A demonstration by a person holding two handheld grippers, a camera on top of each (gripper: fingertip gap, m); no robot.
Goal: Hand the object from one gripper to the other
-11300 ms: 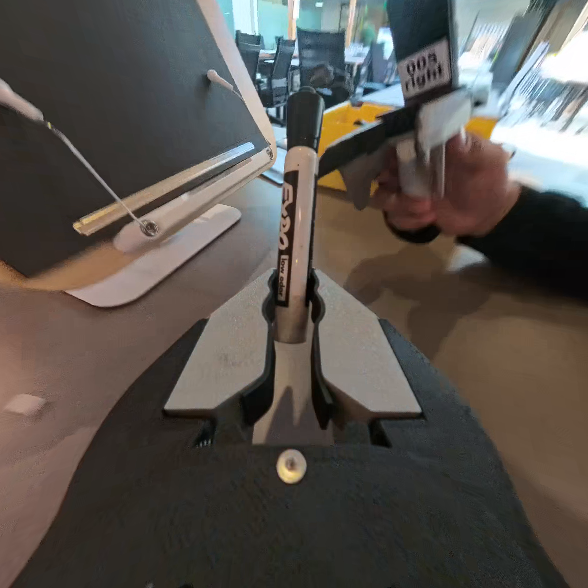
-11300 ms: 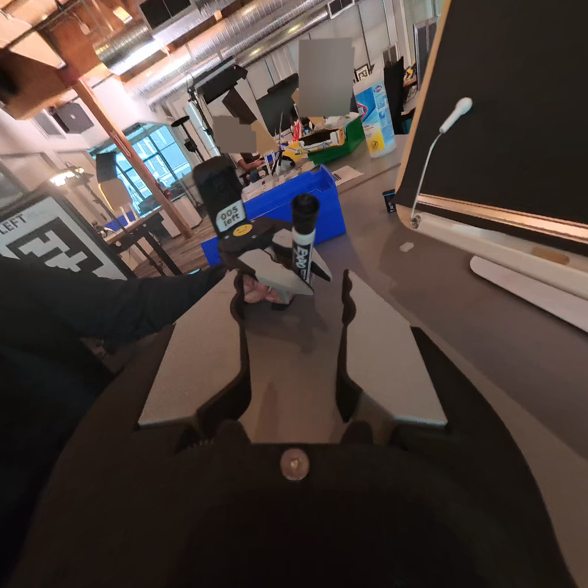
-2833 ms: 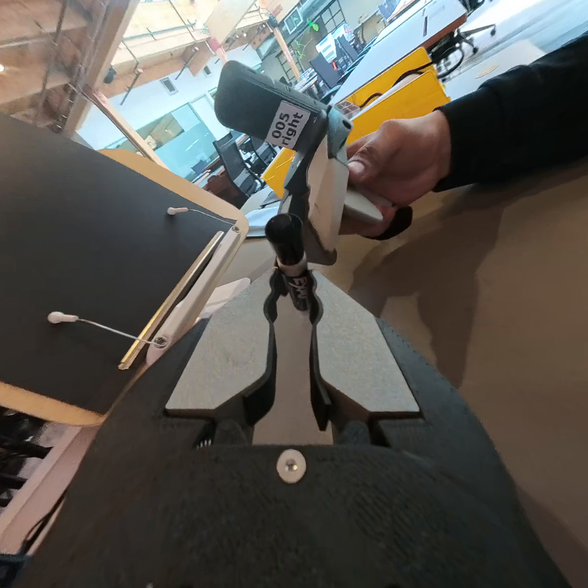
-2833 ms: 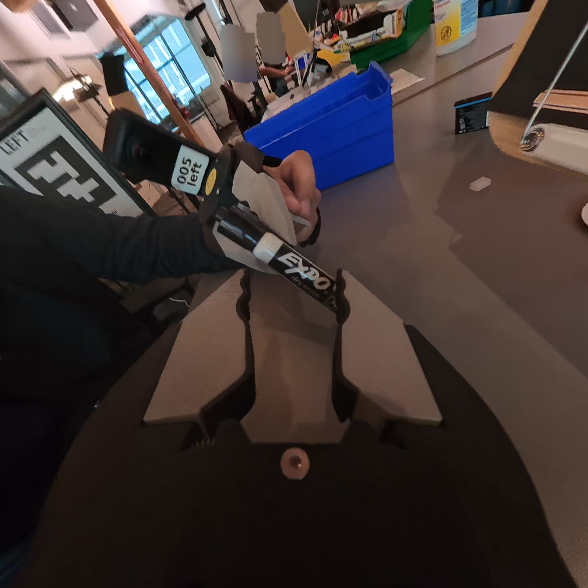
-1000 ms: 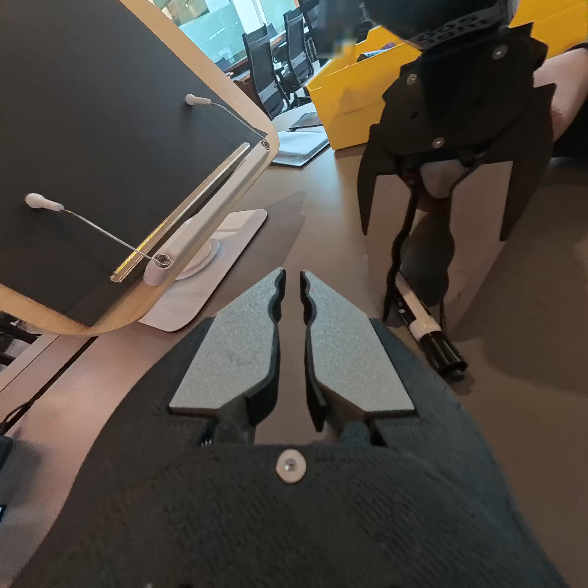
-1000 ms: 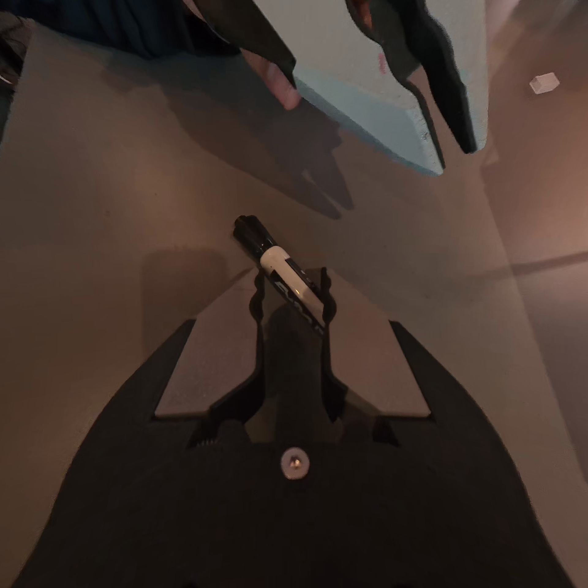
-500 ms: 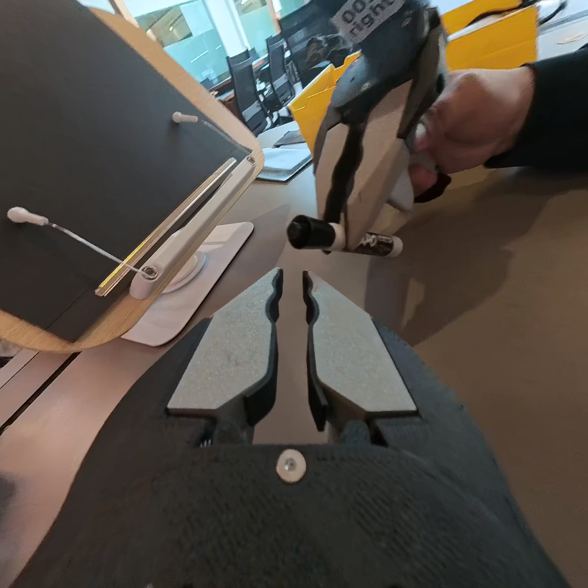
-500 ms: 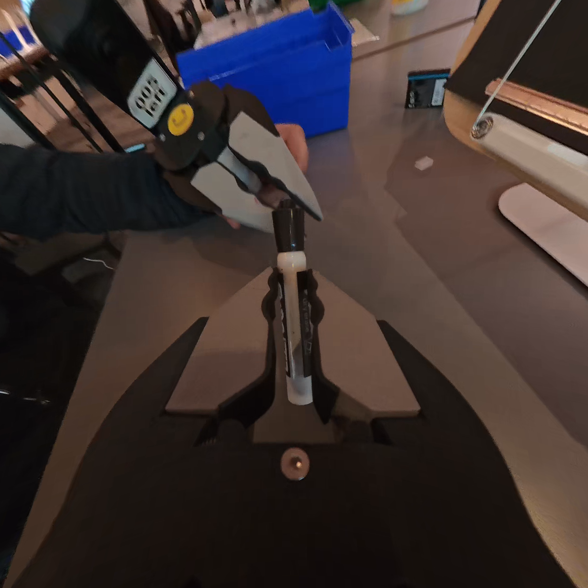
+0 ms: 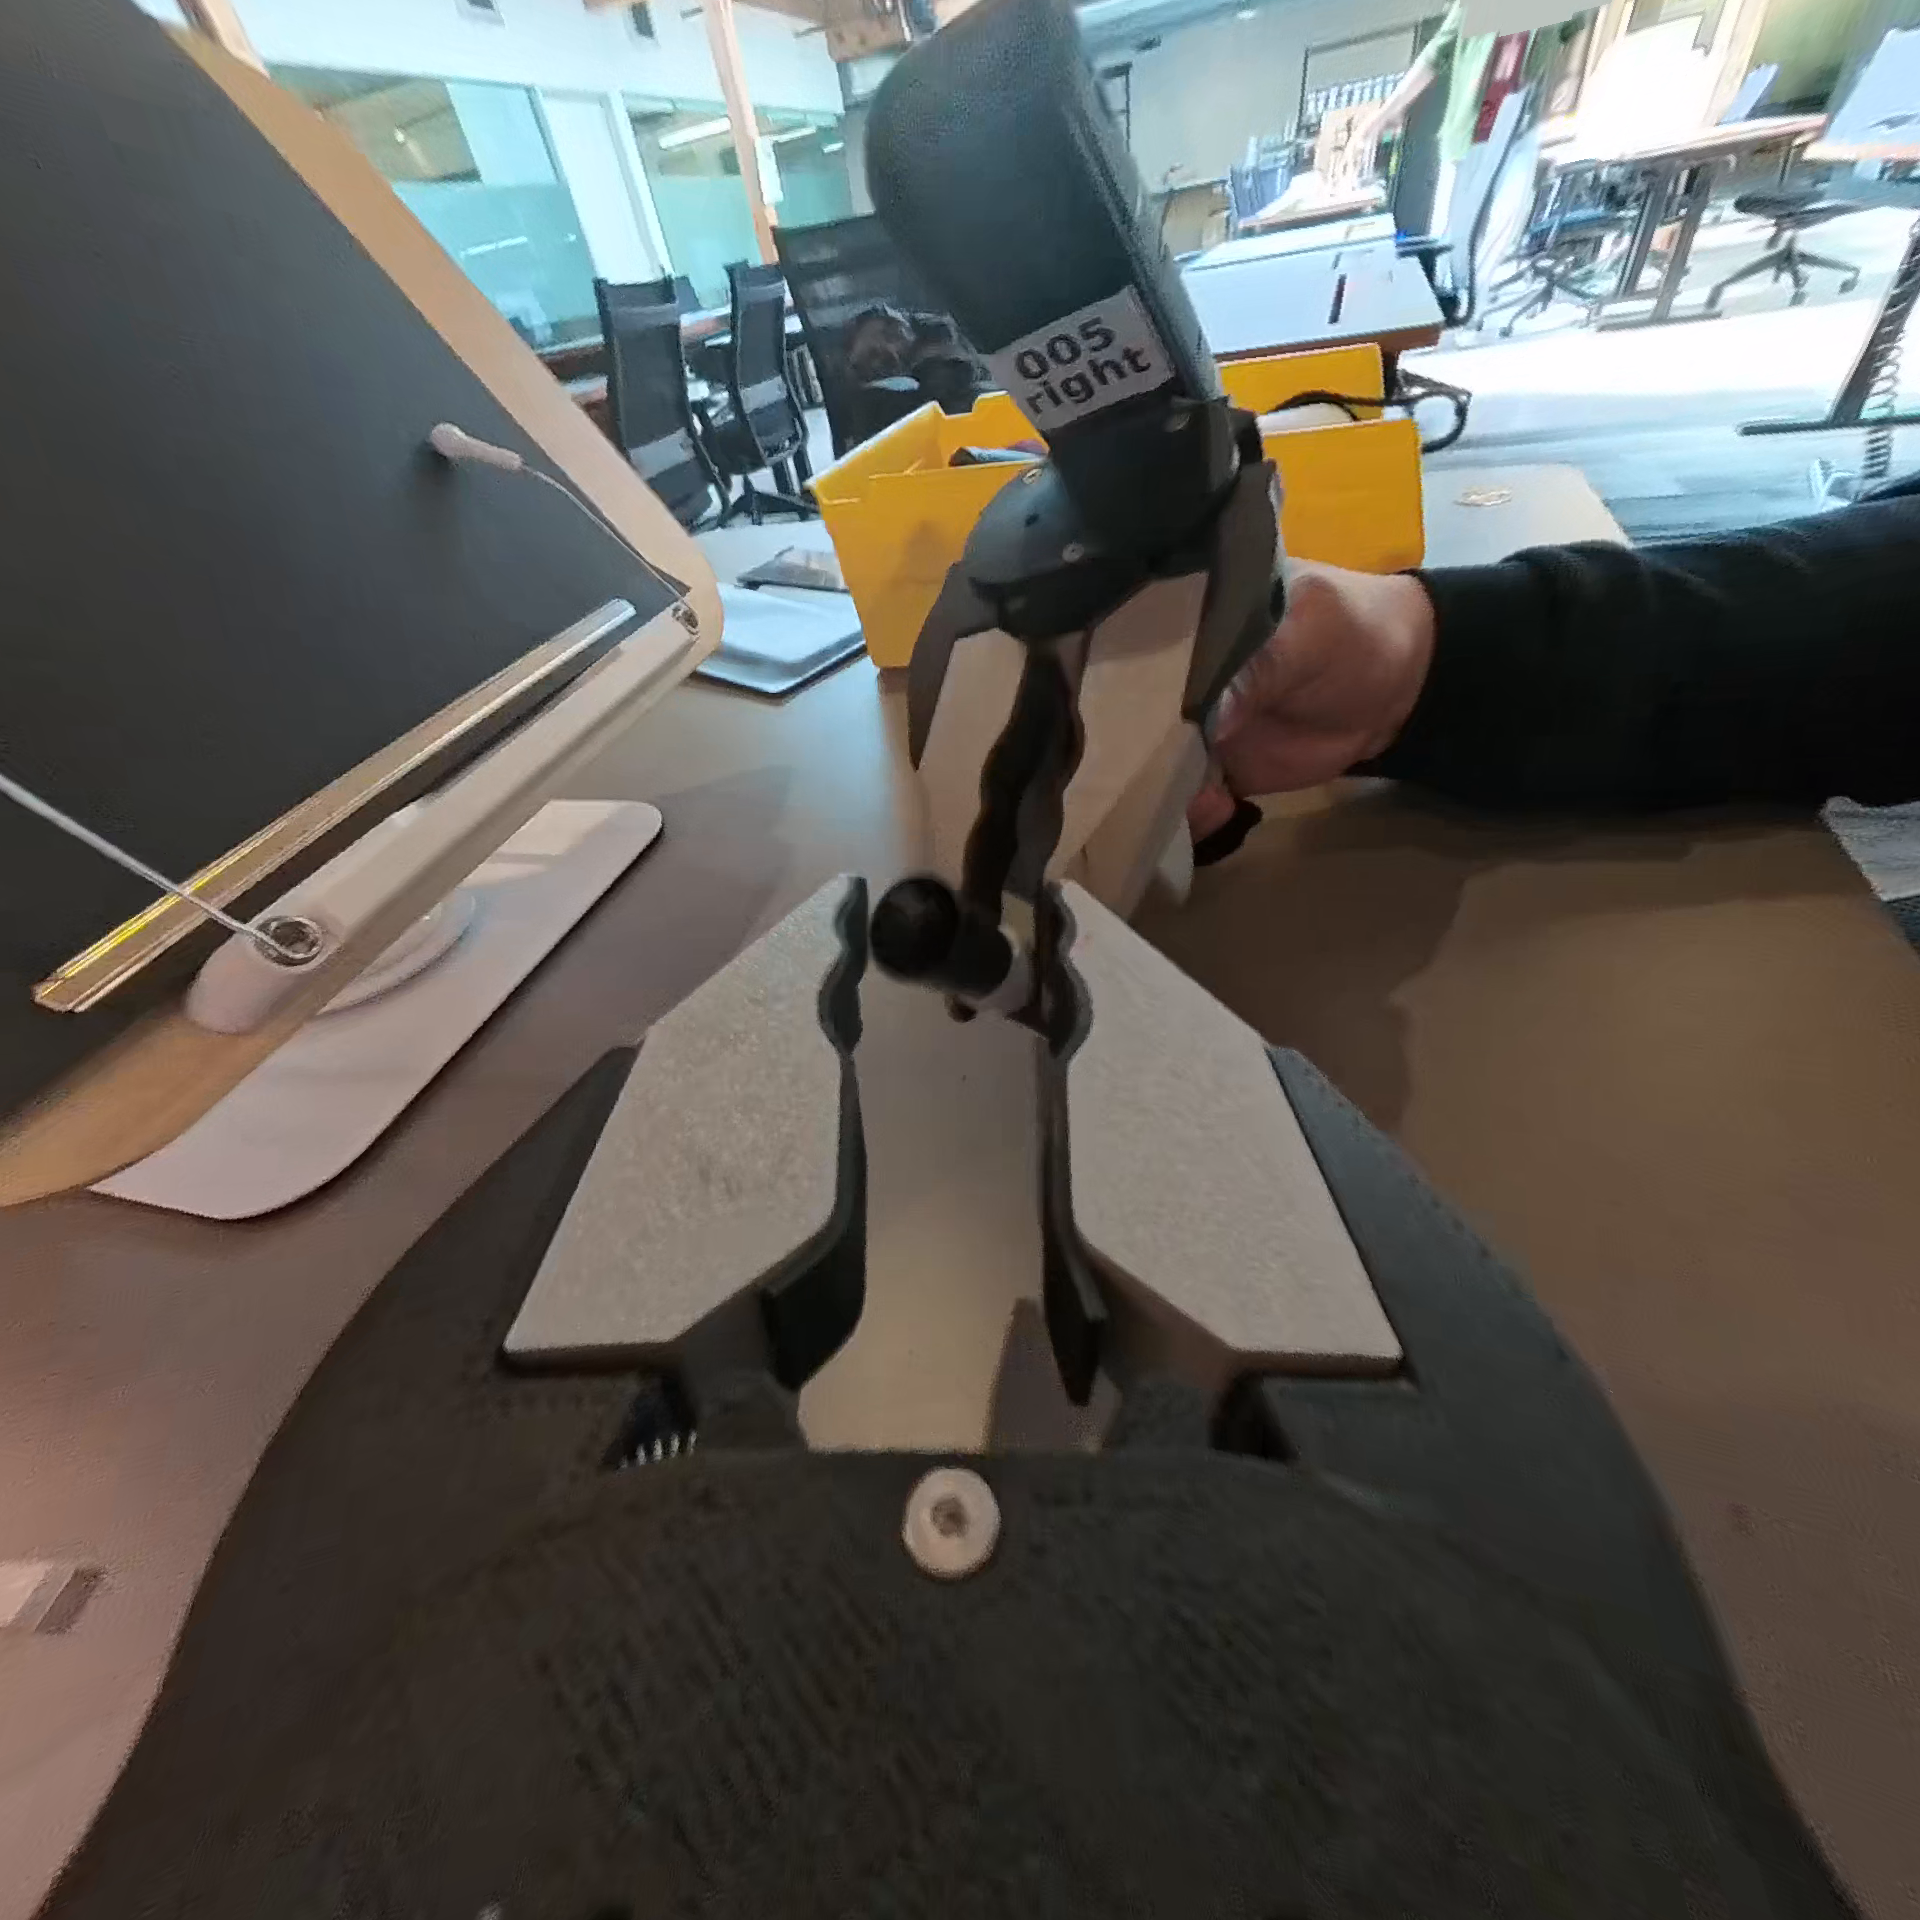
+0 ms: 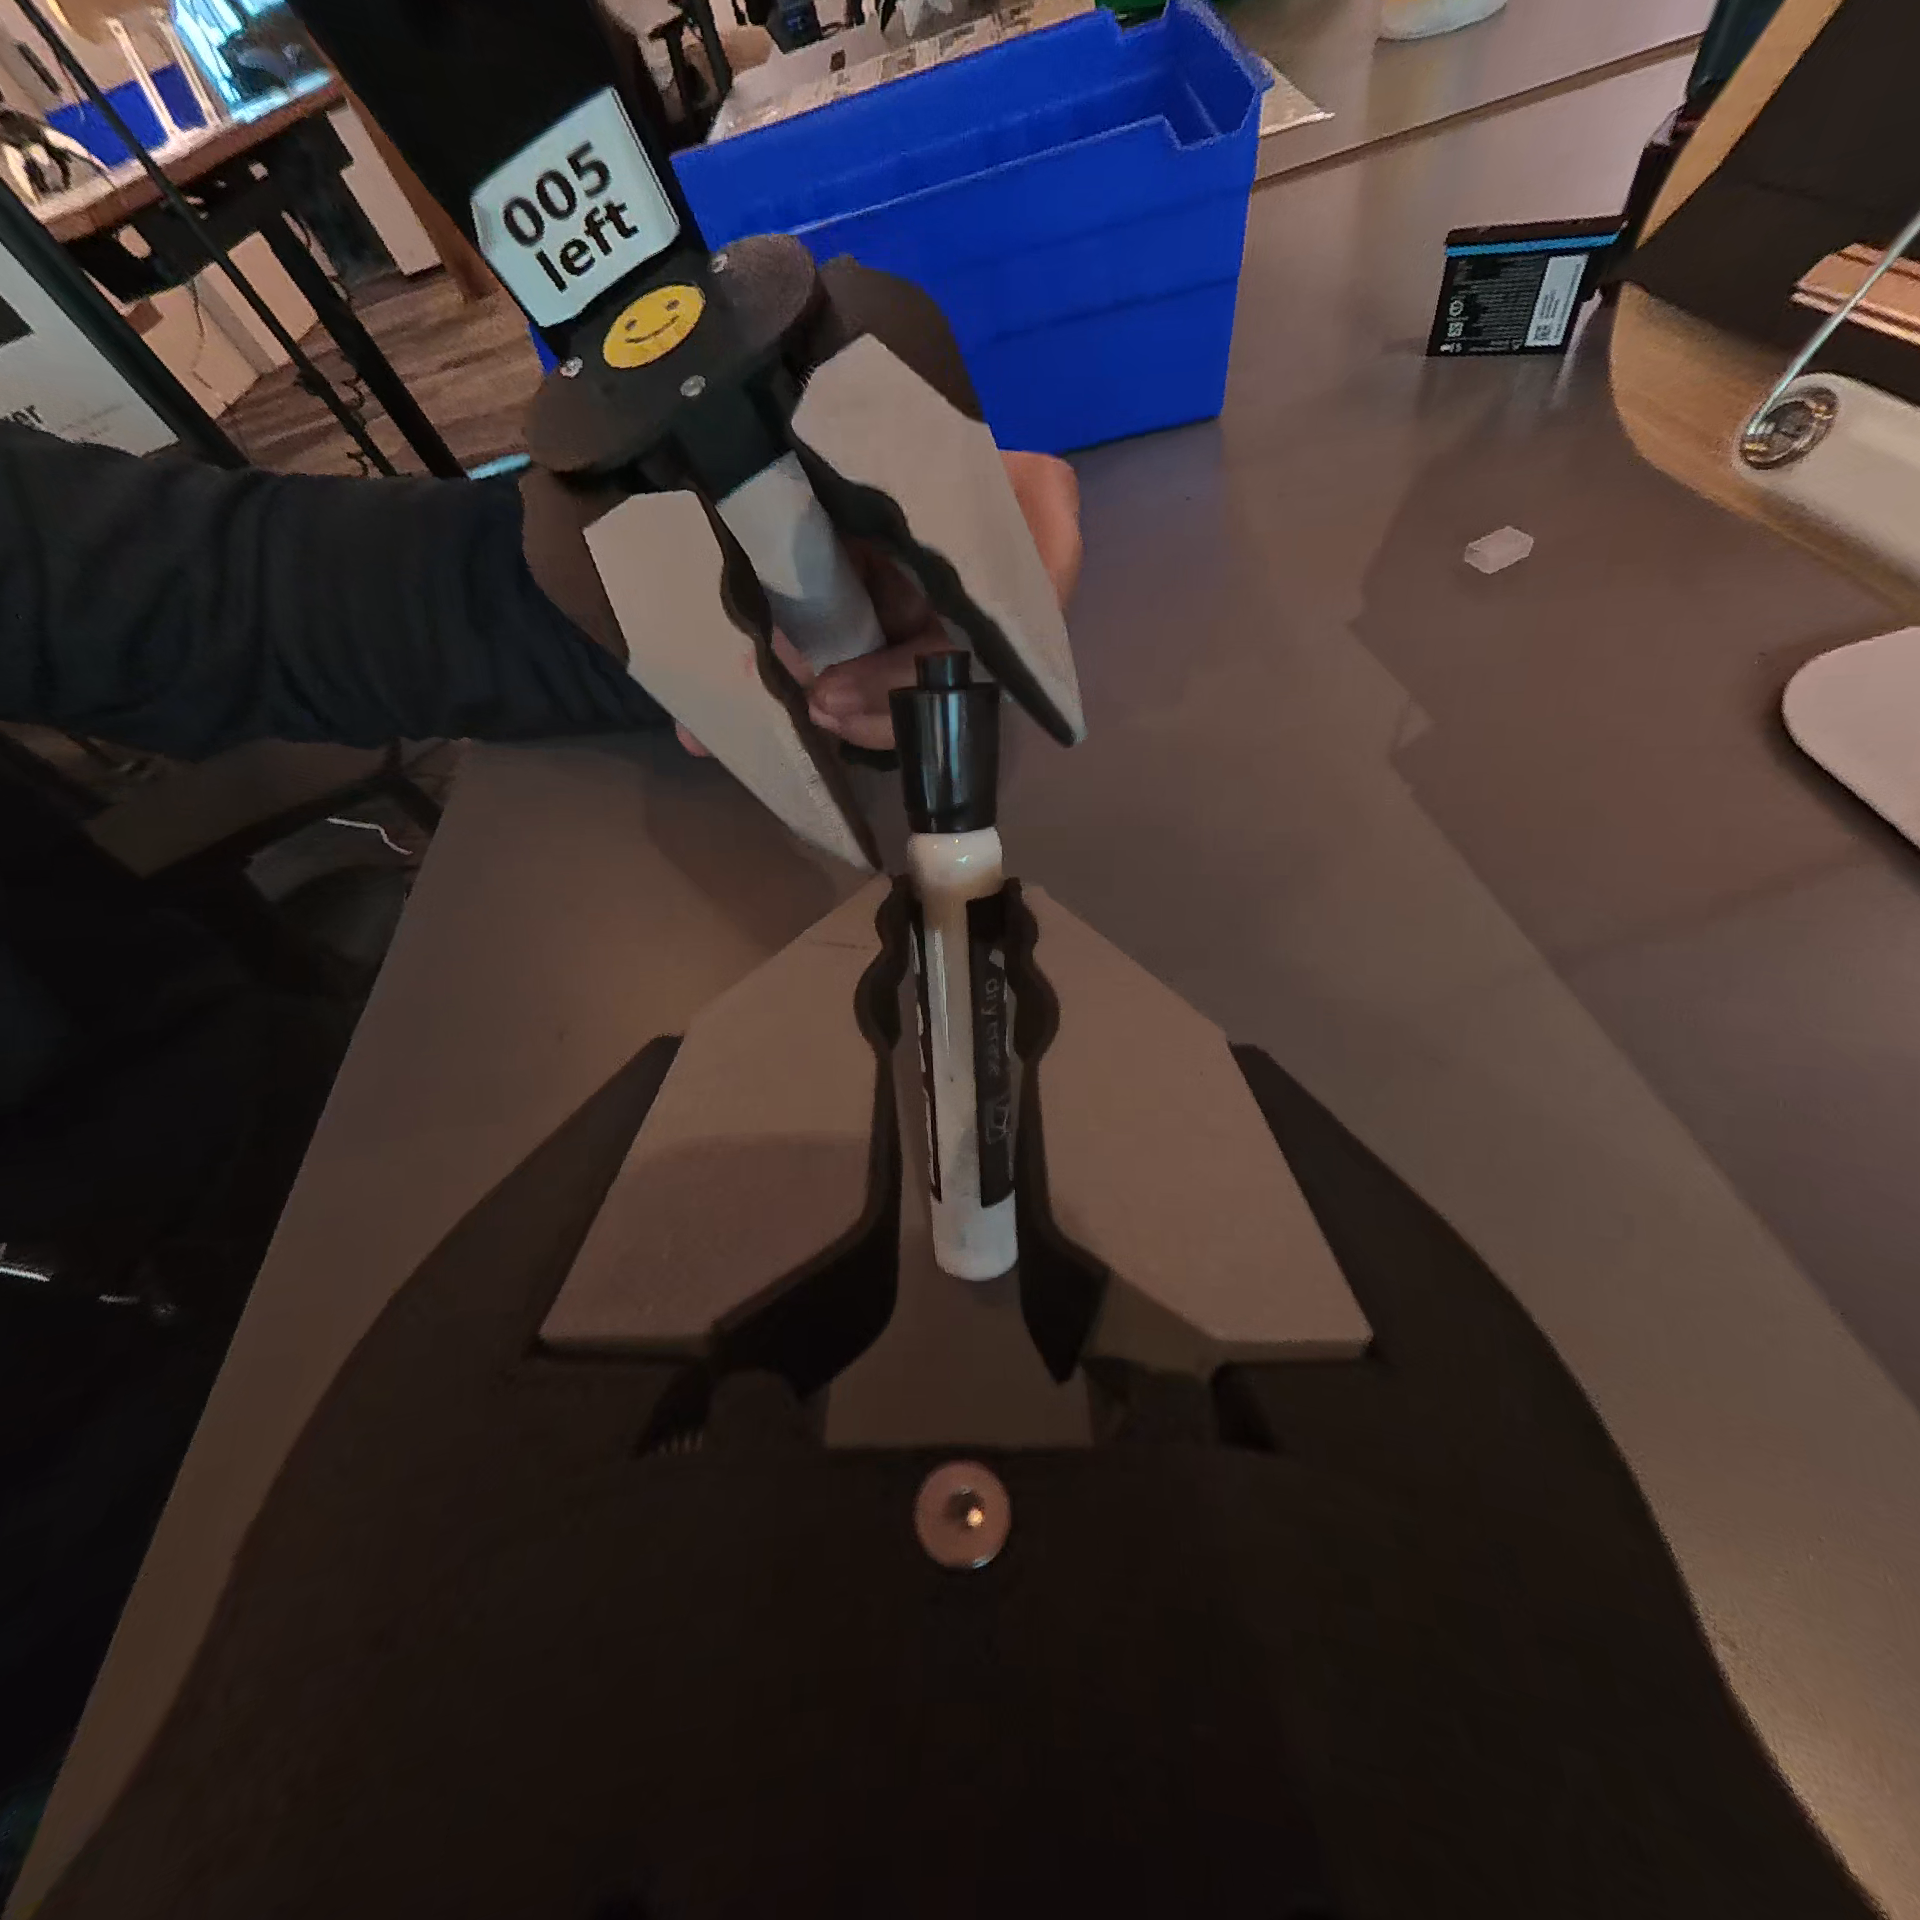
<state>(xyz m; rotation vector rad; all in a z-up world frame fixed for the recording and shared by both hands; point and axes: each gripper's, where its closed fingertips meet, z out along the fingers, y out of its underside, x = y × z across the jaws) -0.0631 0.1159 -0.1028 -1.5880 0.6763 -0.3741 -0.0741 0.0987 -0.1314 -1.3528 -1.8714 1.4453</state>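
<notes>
Black-capped marker [image 10: 961,997] sitting clamped in the right claw [image 10: 956,914], cap poking forward | left claw [image 9: 951,935] gaping around that cap [image 9: 914,930], not pinching | advice: be closing left squarely on cap before right is letting go, over tabletop [image 9: 1558,1039]

Daylight from far windows [image 9: 499,208] brightens the left wrist view, throwing soft shadows across the worktop [image 9: 1558,1039]. The right wrist view is dim and warm-toned. Wide-angle distortion bends both views' edges.
</notes>
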